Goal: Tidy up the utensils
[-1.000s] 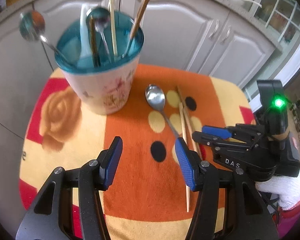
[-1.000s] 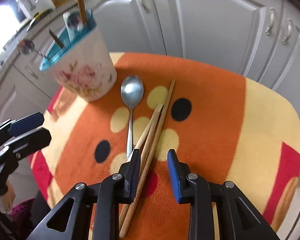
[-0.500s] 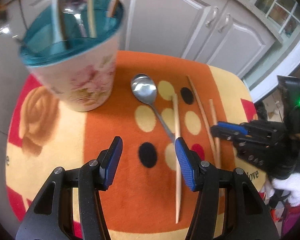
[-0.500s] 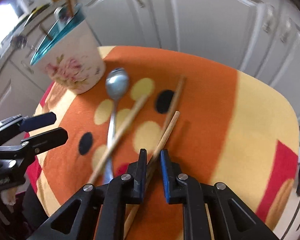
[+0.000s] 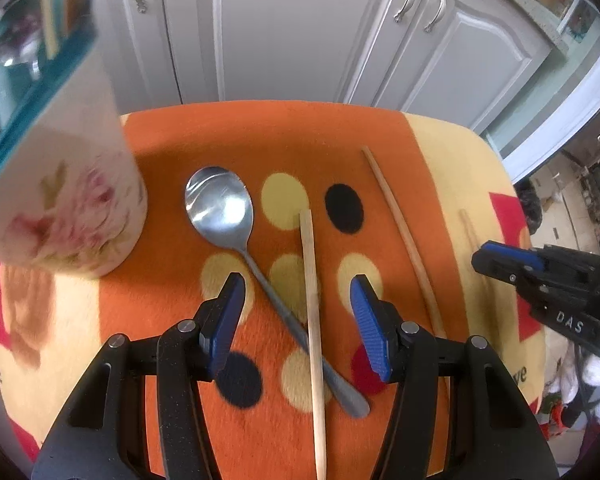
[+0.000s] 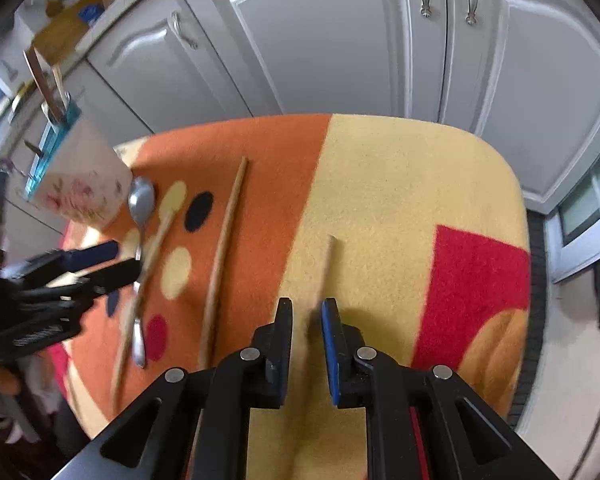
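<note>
left view whole spoon (image 5: 220, 210), right view blurred chopstick (image 6: 324, 276)

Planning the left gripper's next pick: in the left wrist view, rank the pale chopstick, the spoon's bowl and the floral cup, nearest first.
1. Pale chopstick: between the left gripper's open jaws.
2. Spoon bowl: ahead, slightly left.
3. Floral cup: far left, upright.

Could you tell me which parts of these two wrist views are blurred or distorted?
Left wrist view: the floral cup is motion-smeared, while the spoon stays fairly sharp with glare on its bowl. Right wrist view: the chopstick between the jaws is smeared. Both views: fisheye bends the cabinet doors.
</note>
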`<state>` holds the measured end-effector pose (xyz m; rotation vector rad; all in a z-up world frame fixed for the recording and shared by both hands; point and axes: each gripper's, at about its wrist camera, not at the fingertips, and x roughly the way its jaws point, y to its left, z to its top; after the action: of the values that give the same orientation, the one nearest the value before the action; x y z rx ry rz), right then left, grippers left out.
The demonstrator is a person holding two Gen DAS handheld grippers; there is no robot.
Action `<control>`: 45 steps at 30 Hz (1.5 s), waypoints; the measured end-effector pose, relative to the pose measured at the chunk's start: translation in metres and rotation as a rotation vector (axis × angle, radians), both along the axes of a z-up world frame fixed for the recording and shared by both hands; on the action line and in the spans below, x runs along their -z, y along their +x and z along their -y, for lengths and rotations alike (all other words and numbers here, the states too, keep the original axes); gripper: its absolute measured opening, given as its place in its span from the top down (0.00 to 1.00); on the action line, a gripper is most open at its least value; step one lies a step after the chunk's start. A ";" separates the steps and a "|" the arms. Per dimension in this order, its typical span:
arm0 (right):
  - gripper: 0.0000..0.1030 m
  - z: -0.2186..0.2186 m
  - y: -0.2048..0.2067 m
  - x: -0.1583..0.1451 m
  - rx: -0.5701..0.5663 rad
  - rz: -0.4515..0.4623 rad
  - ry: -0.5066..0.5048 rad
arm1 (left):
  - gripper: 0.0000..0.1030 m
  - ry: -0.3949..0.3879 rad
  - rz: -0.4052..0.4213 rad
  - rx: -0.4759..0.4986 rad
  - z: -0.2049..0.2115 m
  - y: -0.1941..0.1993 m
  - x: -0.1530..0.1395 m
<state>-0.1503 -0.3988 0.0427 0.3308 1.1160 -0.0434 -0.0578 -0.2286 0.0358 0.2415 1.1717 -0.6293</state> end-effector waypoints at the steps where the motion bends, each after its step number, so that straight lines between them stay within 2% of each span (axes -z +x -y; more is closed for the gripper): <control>1: 0.84 -0.001 0.003 0.001 -0.006 -0.008 -0.022 | 0.48 0.007 0.000 0.005 0.003 0.002 0.002; 6: 0.84 -0.003 0.016 0.003 -0.022 -0.021 -0.065 | 0.49 0.048 0.006 0.014 0.015 0.009 0.008; 10: 0.84 -0.006 0.026 0.006 -0.058 -0.019 -0.084 | 0.63 0.067 0.023 0.014 0.021 0.017 0.008; 13: 0.85 -0.003 0.025 0.005 -0.070 -0.011 -0.076 | 0.69 0.072 0.014 0.011 0.024 0.024 0.007; 17: 0.92 0.006 0.022 0.003 -0.061 0.000 -0.037 | 0.94 0.085 0.032 0.041 0.033 0.022 0.003; 21: 0.93 0.005 0.010 -0.007 -0.067 0.027 -0.021 | 0.94 -0.019 -0.025 0.051 0.023 0.020 -0.008; 26: 0.93 0.004 -0.010 -0.033 -0.064 0.100 0.024 | 0.94 -0.123 -0.058 0.033 -0.001 0.017 -0.035; 31: 0.94 -0.001 -0.032 -0.066 -0.072 0.174 0.052 | 0.94 -0.188 -0.027 0.031 -0.022 0.004 -0.065; 38: 0.95 -0.032 -0.044 -0.109 -0.136 0.249 0.005 | 0.94 -0.252 0.024 0.042 -0.045 -0.013 -0.101; 42: 0.95 -0.037 -0.035 -0.099 -0.130 0.194 -0.026 | 0.94 -0.258 0.032 0.029 -0.055 -0.015 -0.105; 44: 0.94 -0.039 -0.027 -0.080 -0.129 0.125 -0.072 | 0.94 -0.267 0.030 0.023 -0.058 -0.018 -0.105; 45: 0.89 -0.039 -0.022 -0.069 -0.124 0.094 -0.090 | 0.94 -0.271 0.030 0.021 -0.060 -0.019 -0.106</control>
<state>-0.1725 -0.3598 0.1115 0.1812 1.0356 0.0318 -0.0770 -0.1688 0.1420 0.0328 1.0431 -0.7920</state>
